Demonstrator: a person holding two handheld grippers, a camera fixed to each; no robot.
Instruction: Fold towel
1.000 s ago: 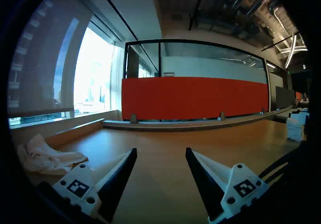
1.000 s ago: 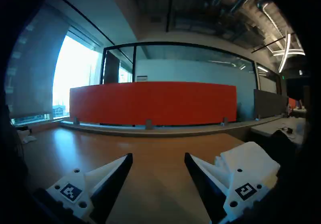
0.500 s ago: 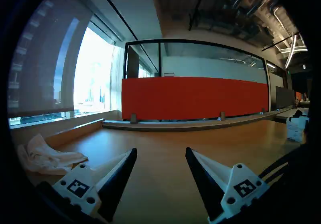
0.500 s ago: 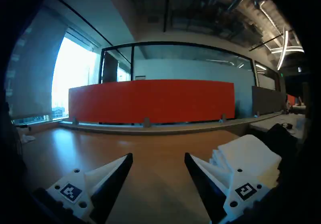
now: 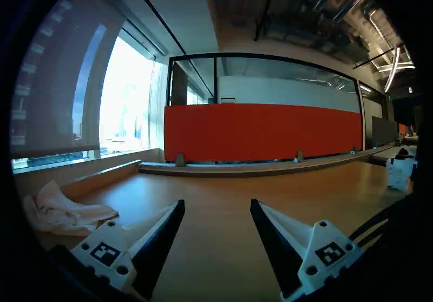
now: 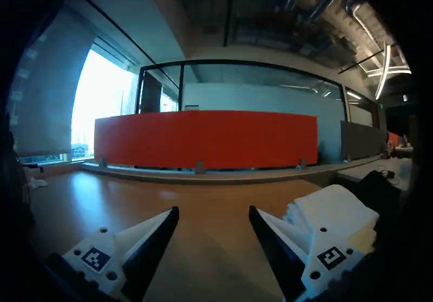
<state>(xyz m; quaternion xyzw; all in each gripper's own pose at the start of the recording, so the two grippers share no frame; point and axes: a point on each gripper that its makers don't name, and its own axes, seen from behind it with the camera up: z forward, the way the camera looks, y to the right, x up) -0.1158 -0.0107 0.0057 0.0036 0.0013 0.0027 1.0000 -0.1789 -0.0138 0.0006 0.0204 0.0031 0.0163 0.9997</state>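
Note:
A crumpled white towel (image 5: 62,211) lies on the wooden table (image 5: 227,204) at the left in the left gripper view, just beyond my left gripper's left finger. My left gripper (image 5: 216,221) stands open over the bare tabletop with nothing between its fingers. In the right gripper view, a stack of folded white towels (image 6: 335,212) sits on the table (image 6: 211,215) behind my right finger. My right gripper (image 6: 212,223) is open too and holds nothing. A small bit of white cloth (image 6: 37,182) shows at the far left edge.
An orange partition (image 5: 262,131) runs along the table's far edge, with glass walls behind it. Bright windows (image 5: 124,107) line the left side above a low ledge. A white stack (image 5: 399,173) stands at the far right of the left gripper view. A dark object (image 6: 381,191) sits behind the folded towels.
The left gripper has stayed almost still. The right gripper view has shifted slightly, dipping and coming back; the folded stack keeps its place beside the right finger.

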